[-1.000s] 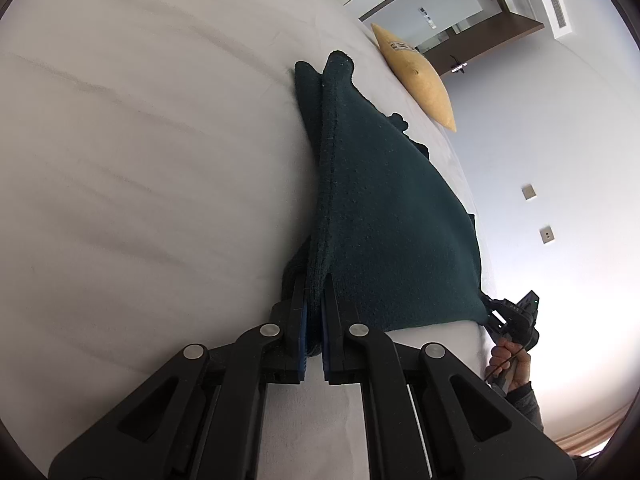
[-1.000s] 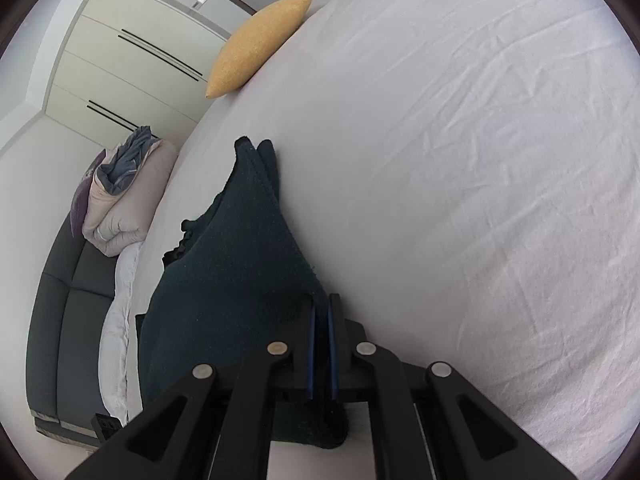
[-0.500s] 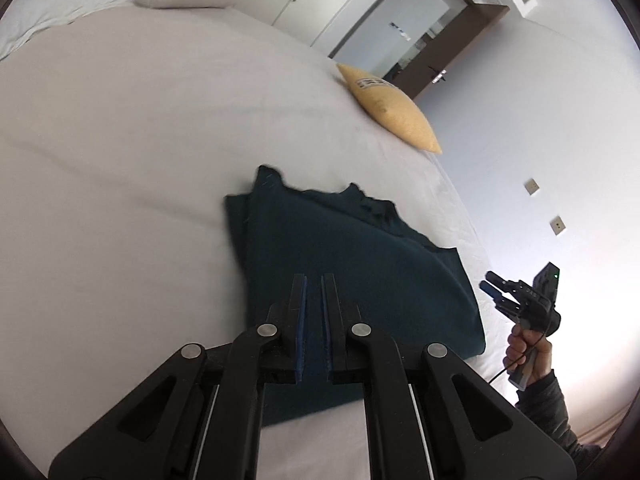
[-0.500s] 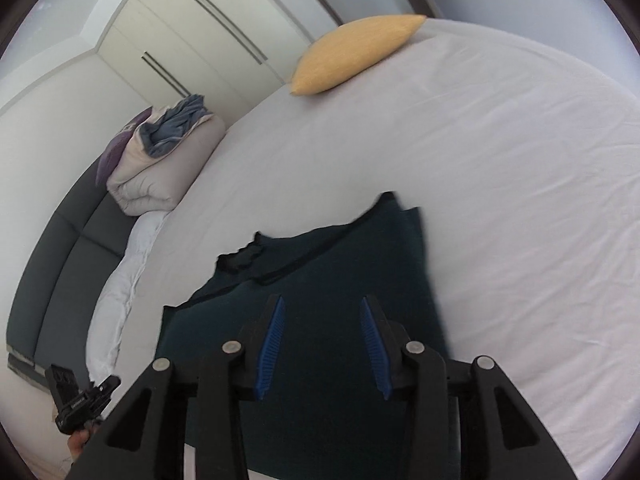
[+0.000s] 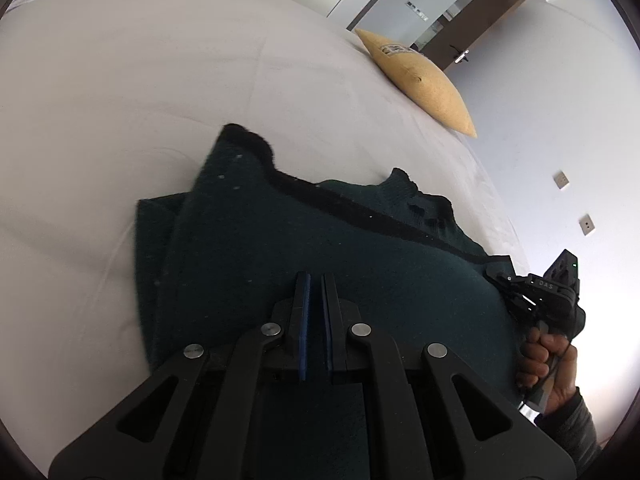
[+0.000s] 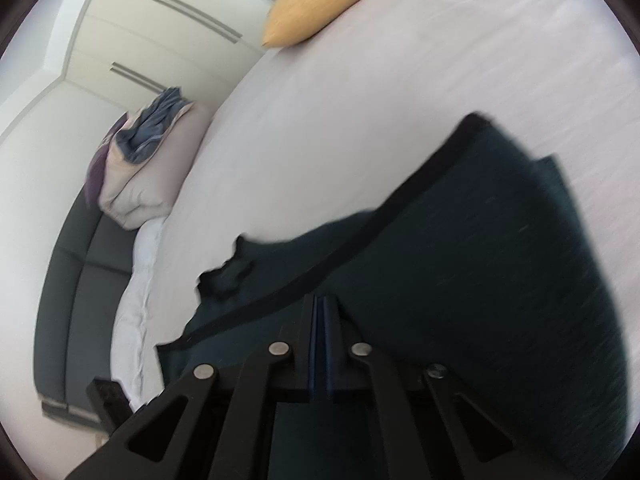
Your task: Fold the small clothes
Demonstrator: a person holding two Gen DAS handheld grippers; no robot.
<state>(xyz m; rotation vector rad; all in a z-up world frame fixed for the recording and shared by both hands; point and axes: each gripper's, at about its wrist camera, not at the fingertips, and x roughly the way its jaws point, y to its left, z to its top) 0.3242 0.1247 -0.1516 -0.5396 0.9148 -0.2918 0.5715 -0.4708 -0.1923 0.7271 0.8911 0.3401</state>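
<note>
Through the left wrist camera I see my left gripper (image 5: 315,280) poised above the dark green knitted garment (image 5: 328,264), its blue-lined jaws drawn almost together with only a thin slit between them and nothing caught in it. The garment lies folded and flat on the white bedsheet (image 5: 120,100), one layer resting over another, with a black-trimmed edge running diagonally across its top. Beyond the garment's far edge a mustard-yellow cushion (image 5: 420,80) sits on the sheet near the wall. At the garment's right edge I can see my right gripper (image 5: 500,280), gripped by a hand (image 5: 548,360) in a grey sleeve; from this angle I cannot tell how its jaws stand. The right wrist camera is blurred, but it shows the right gripper (image 6: 321,300) above the same garment (image 6: 460,280), its blue pads pressed together with no cloth between them. The garment spreads beneath and to the right of the fingers. Past the garment's far edge the cushion (image 6: 324,0) appears again, and well to the garment's left a pale folded duvet (image 6: 148,168) sits on a dark grey sofa (image 6: 76,288).
</note>
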